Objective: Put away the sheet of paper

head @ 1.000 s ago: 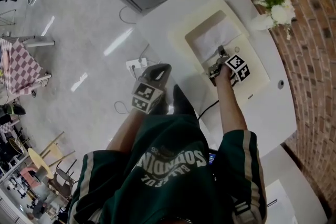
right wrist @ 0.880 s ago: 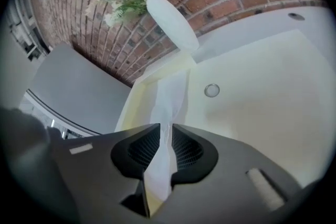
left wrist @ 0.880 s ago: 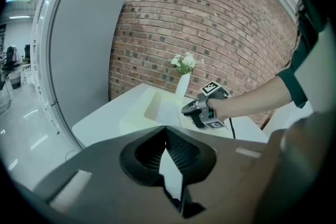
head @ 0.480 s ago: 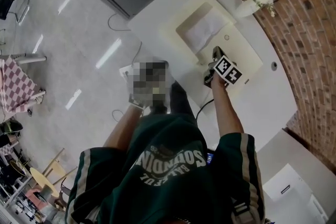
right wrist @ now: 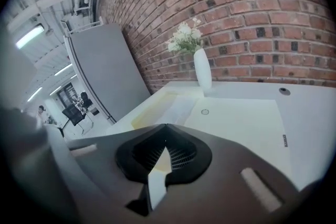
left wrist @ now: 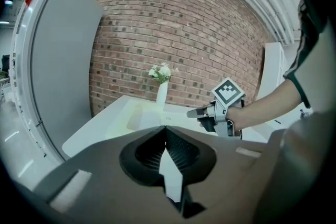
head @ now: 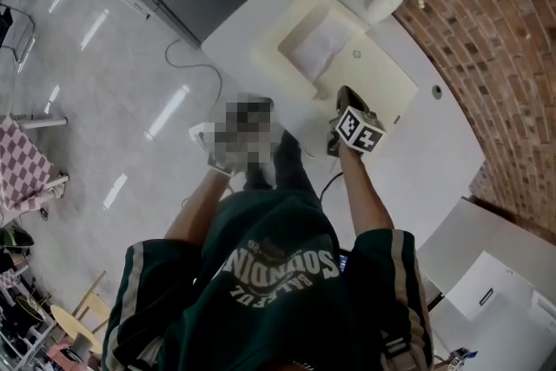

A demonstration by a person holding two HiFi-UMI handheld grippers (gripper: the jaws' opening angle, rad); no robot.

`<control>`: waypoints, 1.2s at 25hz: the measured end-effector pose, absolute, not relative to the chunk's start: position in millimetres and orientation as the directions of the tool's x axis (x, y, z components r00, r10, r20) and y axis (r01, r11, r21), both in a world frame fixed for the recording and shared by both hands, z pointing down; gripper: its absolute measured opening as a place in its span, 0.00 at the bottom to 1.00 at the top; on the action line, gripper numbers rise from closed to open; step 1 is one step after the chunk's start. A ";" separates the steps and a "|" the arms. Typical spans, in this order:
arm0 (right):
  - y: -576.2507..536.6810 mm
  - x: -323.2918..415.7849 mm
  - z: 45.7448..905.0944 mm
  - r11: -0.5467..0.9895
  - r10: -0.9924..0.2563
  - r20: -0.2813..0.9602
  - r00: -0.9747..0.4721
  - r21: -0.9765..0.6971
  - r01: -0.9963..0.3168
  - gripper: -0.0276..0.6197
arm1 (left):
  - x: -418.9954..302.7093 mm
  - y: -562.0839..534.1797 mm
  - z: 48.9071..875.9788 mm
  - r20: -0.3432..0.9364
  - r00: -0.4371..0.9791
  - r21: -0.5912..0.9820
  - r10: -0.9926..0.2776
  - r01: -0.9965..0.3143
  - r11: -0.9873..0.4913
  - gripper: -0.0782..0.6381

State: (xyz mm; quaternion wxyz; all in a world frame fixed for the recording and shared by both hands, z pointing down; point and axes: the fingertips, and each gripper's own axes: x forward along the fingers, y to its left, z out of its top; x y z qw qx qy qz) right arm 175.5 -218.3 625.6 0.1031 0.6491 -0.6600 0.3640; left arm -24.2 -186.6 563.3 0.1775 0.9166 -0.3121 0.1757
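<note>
Plainly, the sheet of paper (head: 323,48) lies flat in the sunken well of a cream tray (head: 282,37) on the white surface (head: 434,143), with nothing touching it. The right tool (right wrist: 166,136) is held in the air above the near part of the tray, clear of the paper. Its jaws are pressed together with nothing between them. The left tool (left wrist: 166,134) hangs lower, off the surface's edge and over the grey floor (head: 95,91) (a mosaic patch covers it in the head view). Its jaws also meet at the tips and are empty. A white vase (head: 380,6) of pale flowers stands beyond the tray by the brick wall (head: 495,13).
</note>
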 end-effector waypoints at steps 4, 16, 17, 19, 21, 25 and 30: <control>-202.6 169.7 602.3 -0.079 -0.812 0.572 -0.121 -0.312 -0.947 0.04 | -22.5 -182.9 552.4 0.411 0.759 0.196 -0.506 -0.615 -0.764 0.12; -181.2 161.2 522.7 0.007 -0.907 0.411 -0.089 -0.197 -0.980 0.04 | -16.9 -197.3 519.1 0.344 0.790 0.146 -0.508 -0.579 -0.802 0.12; -179.5 161.1 517.9 0.012 -0.912 0.401 -0.087 -0.185 -0.983 0.04 | -16.0 -198.4 517.3 0.341 0.791 0.145 -0.509 -0.579 -0.802 0.12; -176.9 161.3 508.8 0.019 -0.922 0.380 -0.080 -0.161 -0.987 0.04 | -13.2 -201.1 514.2 0.333 0.793 0.142 -0.509 -0.576 -0.805 0.12; -176.1 161.3 500.2 0.022 -0.932 0.356 -0.072 -0.144 -0.989 0.04 | -9.8 -204.4 510.9 0.327 0.797 0.138 -0.508 -0.571 -0.809 0.12; -176.8 159.2 488.0 0.037 -0.943 0.324 -0.077 -0.129 -0.991 0.04 | -3.3 -208.2 507.6 0.322 0.802 0.134 -0.503 -0.564 -0.814 0.12; -179.5 157.6 476.3 0.055 -0.950 0.299 -0.088 -0.117 -0.992 0.04 | 4.1 -211.2 508.2 0.323 0.805 0.133 -0.498 -0.559 -0.818 0.12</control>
